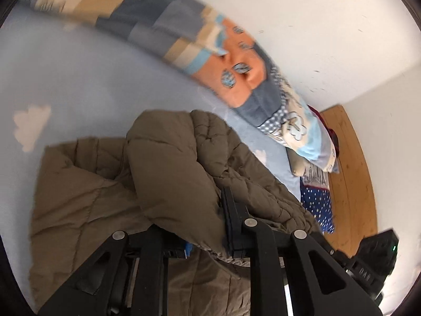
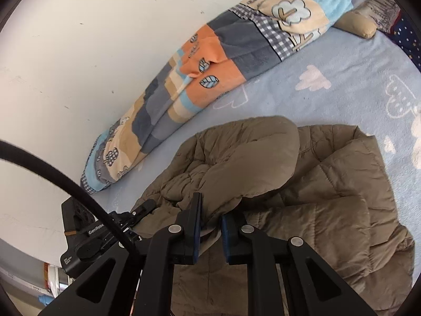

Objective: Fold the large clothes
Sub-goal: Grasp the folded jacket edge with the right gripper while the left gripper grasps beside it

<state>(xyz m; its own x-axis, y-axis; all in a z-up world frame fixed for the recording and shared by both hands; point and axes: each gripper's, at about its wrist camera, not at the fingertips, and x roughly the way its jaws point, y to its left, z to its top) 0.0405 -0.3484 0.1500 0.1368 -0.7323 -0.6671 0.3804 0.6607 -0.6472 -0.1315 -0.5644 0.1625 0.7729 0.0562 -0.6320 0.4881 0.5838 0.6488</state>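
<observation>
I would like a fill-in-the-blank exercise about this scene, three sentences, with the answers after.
1. Both grippers are shut on the same garment, a brown quilted ____.
2. The right gripper pinches a fold of the jacket, which lies on a light ____ blanket with cloud shapes.
3. The left gripper holds the fabric too, and the patchwork quilt lies rolled along the white ____.

Missing words: jacket; blue; wall

Bare pale-blue cloud-print bedsheet [image 2: 342, 60] lies open beyond the jacket; a rolled patchwork fleece blanket [image 2: 210, 60] lines the white wall [image 2: 92, 39].
</observation>
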